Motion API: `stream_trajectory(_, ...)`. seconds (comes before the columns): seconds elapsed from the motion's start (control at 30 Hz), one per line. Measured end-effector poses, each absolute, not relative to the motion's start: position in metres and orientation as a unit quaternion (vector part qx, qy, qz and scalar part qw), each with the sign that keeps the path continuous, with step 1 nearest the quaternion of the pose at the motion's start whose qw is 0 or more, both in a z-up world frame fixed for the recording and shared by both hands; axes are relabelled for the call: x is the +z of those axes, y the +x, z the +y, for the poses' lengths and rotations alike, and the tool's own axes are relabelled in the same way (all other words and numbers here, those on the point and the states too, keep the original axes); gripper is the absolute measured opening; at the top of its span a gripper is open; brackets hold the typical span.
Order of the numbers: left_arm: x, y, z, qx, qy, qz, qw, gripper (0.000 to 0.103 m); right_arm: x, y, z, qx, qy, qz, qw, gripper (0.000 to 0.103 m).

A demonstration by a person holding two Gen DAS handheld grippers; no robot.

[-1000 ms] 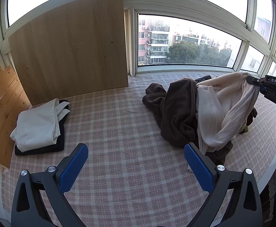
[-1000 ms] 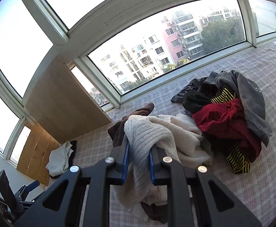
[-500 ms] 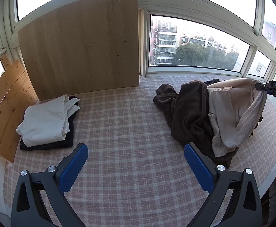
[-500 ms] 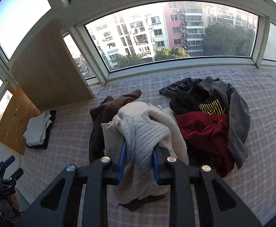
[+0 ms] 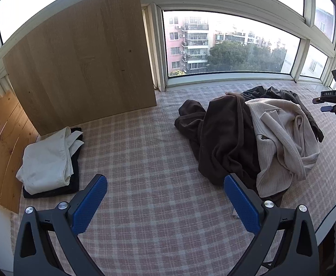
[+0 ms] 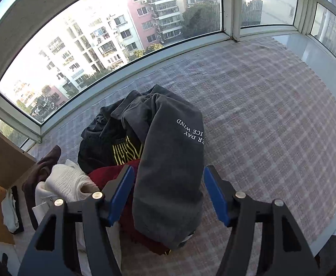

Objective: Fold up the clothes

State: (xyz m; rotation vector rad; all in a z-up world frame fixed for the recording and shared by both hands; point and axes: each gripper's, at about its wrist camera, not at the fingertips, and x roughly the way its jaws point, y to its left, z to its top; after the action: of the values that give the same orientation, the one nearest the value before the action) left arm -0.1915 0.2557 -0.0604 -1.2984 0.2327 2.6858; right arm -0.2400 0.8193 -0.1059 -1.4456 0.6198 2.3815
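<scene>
A checked cloth (image 5: 158,207) covers the platform under the bay window; the right gripper (image 6: 169,195), jaws just opened and clamping nothing, hangs over the grey sweatshirt (image 6: 168,161) atop the pile; the left gripper (image 5: 165,202) gapes empty; the cream sweater (image 5: 280,138) lies crumpled, best pinched at a shoulder seam.

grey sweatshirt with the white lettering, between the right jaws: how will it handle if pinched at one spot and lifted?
Probably floppy: the grey sweatshirt drapes in soft folds over the pile, so most of it would hang below the right gripper, whose open jaws have just been widening. The fabric looks thick, so likely heavyish. It overlaps the red garment, which may drag along.
</scene>
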Motion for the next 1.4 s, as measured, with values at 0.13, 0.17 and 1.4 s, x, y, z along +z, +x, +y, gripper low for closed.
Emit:
stream_trajectory(0.13, -0.062, -0.198, 0.271, 0.892, -0.435, 0.092, 0.081, 0.103, -0.131, -0.285, 0.81, 0.815, -0.532, 0.164, 0.16, 0.063)
stream_trajectory(0.17, -0.061, -0.199, 0.274, 0.892, -0.434, 0.095, 0.082, 0.103, -0.139, -0.295, 0.81, 0.807, -0.545, 0.151, 0.168, 0.063)
stream_trajectory(1.4, -0.003, -0.153, 0.177, 0.931, -0.355, 0.049, 0.073, 0.103, 0.221, -0.183, 0.69, 0.934, -0.269, 0.237, 0.004, 0.006)
